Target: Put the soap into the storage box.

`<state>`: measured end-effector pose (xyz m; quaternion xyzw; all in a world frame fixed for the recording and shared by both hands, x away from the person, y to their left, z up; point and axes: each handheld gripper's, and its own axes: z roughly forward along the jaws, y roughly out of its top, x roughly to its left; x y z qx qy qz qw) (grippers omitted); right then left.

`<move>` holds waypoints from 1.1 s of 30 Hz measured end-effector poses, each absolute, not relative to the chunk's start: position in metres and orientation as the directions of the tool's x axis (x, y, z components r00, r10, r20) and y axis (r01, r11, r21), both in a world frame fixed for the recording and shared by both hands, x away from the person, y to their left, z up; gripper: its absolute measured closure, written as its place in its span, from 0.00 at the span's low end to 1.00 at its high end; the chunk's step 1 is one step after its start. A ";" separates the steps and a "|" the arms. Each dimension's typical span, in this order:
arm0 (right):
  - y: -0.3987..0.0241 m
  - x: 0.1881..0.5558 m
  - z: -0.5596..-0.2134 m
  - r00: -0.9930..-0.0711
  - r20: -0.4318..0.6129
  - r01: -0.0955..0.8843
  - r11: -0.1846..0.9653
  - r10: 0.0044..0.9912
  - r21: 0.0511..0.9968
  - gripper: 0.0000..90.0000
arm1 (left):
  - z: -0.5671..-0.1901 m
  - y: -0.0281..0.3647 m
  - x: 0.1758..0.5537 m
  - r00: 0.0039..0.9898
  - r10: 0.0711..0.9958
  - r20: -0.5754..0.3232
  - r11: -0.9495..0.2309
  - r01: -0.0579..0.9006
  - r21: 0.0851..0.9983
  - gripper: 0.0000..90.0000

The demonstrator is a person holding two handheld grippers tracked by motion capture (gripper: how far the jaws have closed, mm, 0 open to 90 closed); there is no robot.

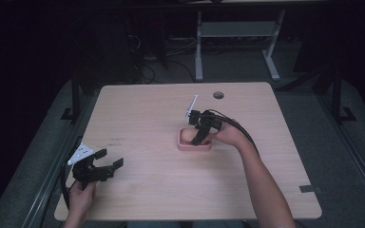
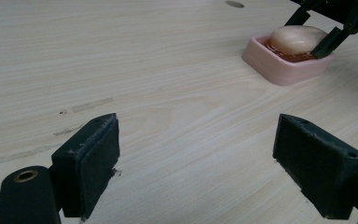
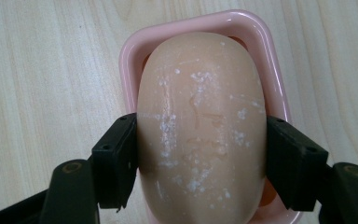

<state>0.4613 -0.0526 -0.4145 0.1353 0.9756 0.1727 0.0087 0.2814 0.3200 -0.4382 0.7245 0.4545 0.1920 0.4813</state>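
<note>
right hand-held gripper [image 1: 198, 137] reaches into pink dish [image 1: 195, 144] at desk [image 1: 142, 118] centre. left hand-held gripper [image 1: 109, 159] rests spread near front-left edge.

**What we cannot make out**

In the right gripper view, the soap [image 3: 200, 130] runs off the bottom edge and covers most of the pink dish [image 3: 130, 51], so we see just its rim. From above, the right claw [image 1: 200, 135] hides part of the soap. The room beyond the surface [image 1: 142, 118] is too dark for us to read.
</note>
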 end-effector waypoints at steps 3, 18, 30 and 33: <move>-0.052 0.462 -0.415 -0.963 0.030 0.260 0.903 0.266 0.342 0.35 | -0.438 0.320 0.281 0.513 0.843 -0.158 -0.125 0.474 0.872 0.16; -0.053 0.463 -0.415 -0.962 0.040 0.268 0.901 0.271 0.340 0.35 | -0.438 0.320 0.281 0.513 0.843 -0.160 -0.123 0.474 0.872 0.16; -0.054 0.464 -0.416 -0.960 0.045 0.275 0.899 0.277 0.341 0.35 | -0.438 0.320 0.281 0.511 0.844 -0.162 -0.118 0.472 0.873 0.16; -0.054 0.463 -0.416 -0.960 0.041 0.275 0.899 0.278 0.341 0.35 | -0.438 0.320 0.281 0.512 0.844 -0.161 -0.120 0.473 0.873 0.16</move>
